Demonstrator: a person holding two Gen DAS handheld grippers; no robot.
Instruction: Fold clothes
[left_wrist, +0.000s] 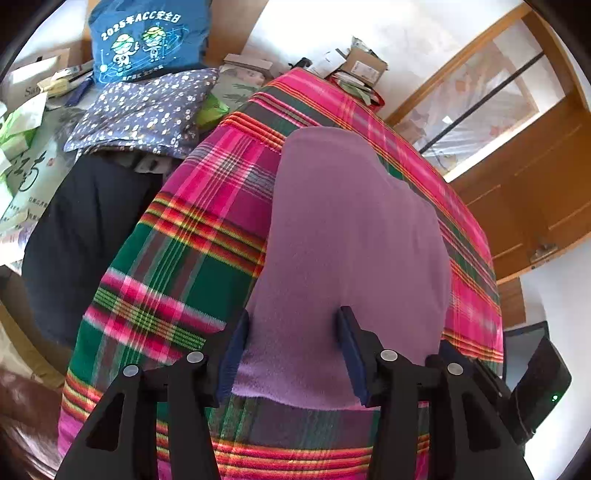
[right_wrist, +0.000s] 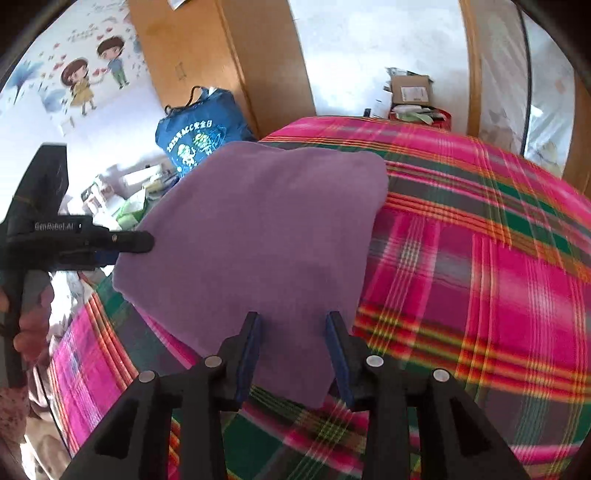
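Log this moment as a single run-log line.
garment: purple cloth folded, flat on plaid blanket | left tongs: open over it | right tongs: open at near corner

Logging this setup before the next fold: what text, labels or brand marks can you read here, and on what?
"2025年ACC安全日" on the blue bag.
"GenRobot.AI" on the left tongs, seen from the right wrist view.
"Sa", cut off, on a white box.
Large calligraphy on a pale paper bag: unreadable.
Label on a cardboard box: too small.

Blue printed bag (left_wrist: 147, 38) upright at back — floral cushion (left_wrist: 146, 112) just before it; cardboard box (right_wrist: 410, 90) beyond plaid bedspread (right_wrist: 480, 258).
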